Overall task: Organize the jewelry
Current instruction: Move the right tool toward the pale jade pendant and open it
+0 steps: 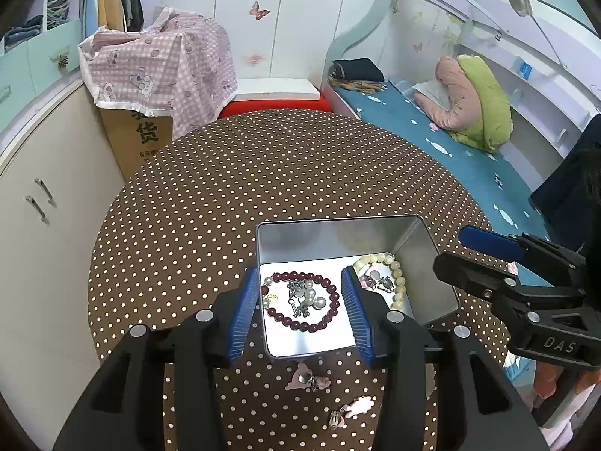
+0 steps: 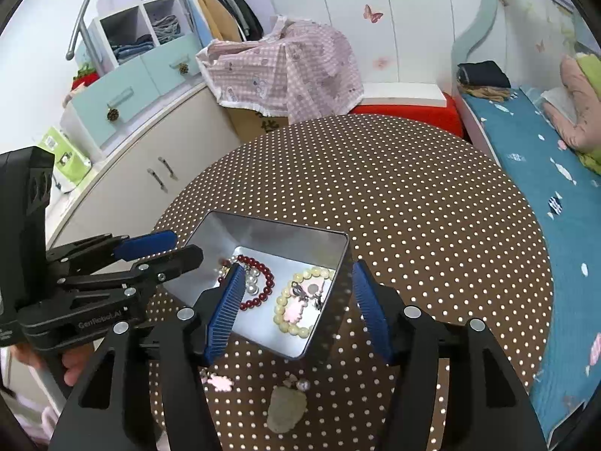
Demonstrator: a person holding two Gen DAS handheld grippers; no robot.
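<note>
Dotted table [image 1: 225, 188], left tongs [image 1: 300, 312], right tongs [image 2: 296, 308] parted, empty

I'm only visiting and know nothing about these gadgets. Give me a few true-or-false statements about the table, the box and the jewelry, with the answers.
1. The metal tin stands open with no lid on it. True.
2. The dark red bead bracelet lies on the tablecloth. False: it lies inside the tin.
3. The cream bead bracelet lies in the tin too. True.
4. All the jewelry is already in the tin. False: the pink hair clip and other small pieces lie on the cloth in front of it.
5. The right gripper holds a bracelet. False: its jaws are open and hold nothing.
</note>
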